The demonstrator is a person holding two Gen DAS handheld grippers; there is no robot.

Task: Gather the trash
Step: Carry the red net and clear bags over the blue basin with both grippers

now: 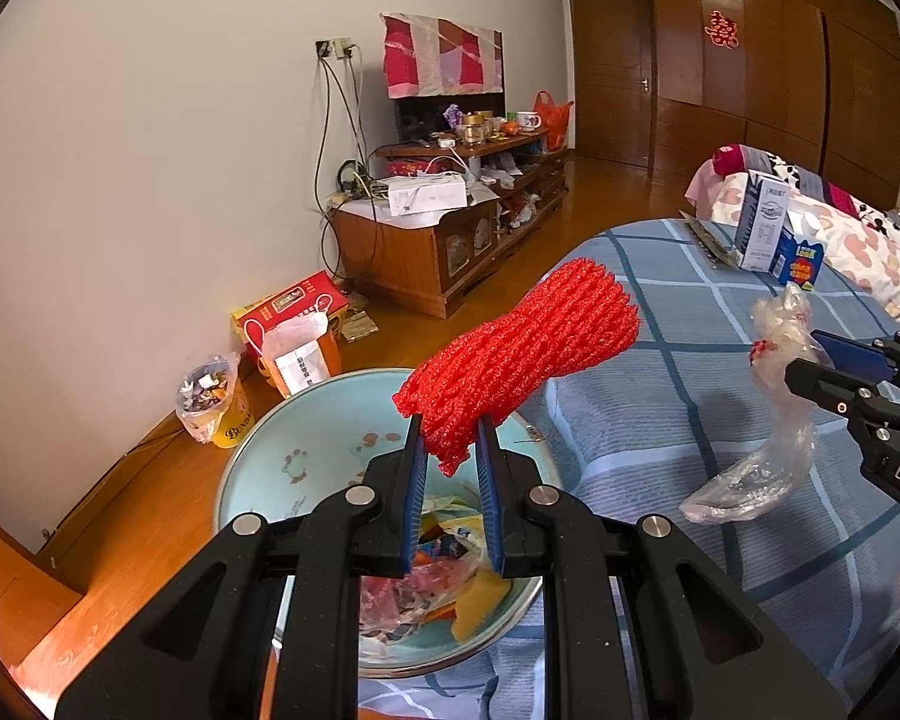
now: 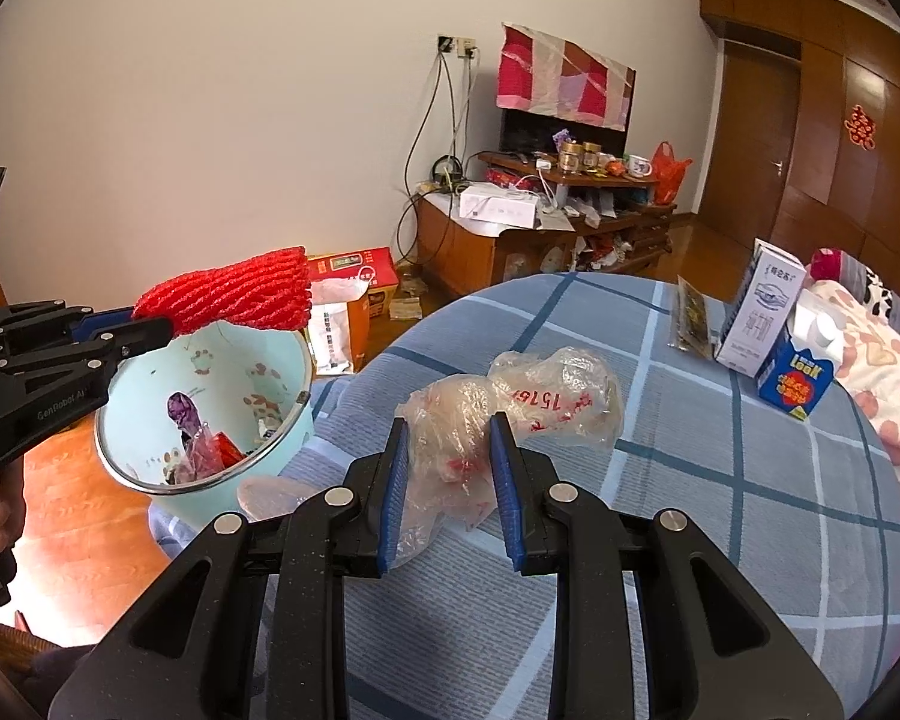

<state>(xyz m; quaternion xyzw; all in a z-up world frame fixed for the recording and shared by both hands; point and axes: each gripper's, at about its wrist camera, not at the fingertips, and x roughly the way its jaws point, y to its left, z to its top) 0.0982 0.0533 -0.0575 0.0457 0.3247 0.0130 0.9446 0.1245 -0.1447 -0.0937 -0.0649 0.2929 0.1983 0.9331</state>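
Note:
My left gripper is shut on a red foam net sleeve, which it holds above a pale blue basin with wrappers and bags inside. From the right wrist view the same red net sleeve hangs over the basin, gripped by the left gripper. My right gripper is shut on a crumpled clear plastic bag with red print, lifted over the blue checked bedspread. In the left wrist view that plastic bag dangles from the right gripper.
Two cartons and a dark packet lie on the bed's far side near a floral quilt. On the wooden floor by the wall stand a red box, a paper bag and a full yellow bucket. A cluttered TV cabinet is behind.

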